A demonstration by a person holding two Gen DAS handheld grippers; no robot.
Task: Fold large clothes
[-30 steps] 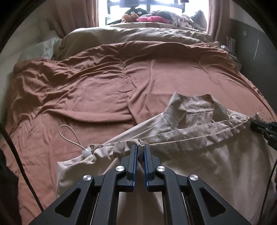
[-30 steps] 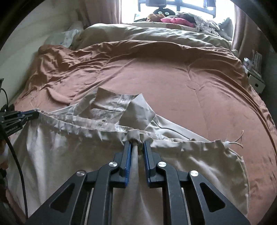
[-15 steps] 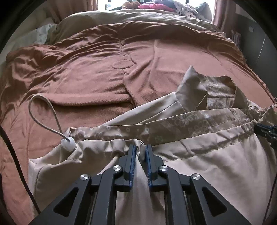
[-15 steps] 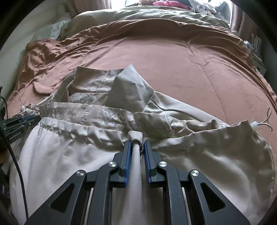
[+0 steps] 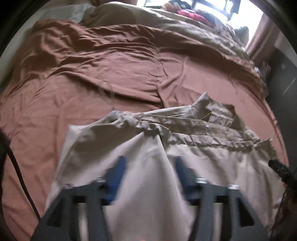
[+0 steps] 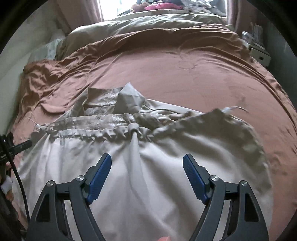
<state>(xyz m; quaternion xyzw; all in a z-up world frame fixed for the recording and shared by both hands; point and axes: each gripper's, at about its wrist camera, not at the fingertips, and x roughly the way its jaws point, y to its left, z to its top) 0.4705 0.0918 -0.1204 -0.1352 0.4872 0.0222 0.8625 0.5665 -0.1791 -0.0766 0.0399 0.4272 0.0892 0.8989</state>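
Both the left tongs [image 5: 148, 172] and right tongs [image 6: 147, 170] stood wide open, empty, above the beige garment [image 6: 157, 166] on the brown bedspread [image 6: 185, 74].

I'm working in a home bedroom. A wide bed covered by a wrinkled rust-brown satin quilt [image 6: 194, 77] fills my view, with a beige duvet [image 6: 148, 24] bunched at its far end. Reddish-brown curtains [image 6: 92, 9] frame a bright window [image 6: 109, 7], and a small white bedside cabinet [image 6: 259, 55] stands on the right.

Right claw [image 6: 147, 176] agape over beige garment [image 6: 130, 166]
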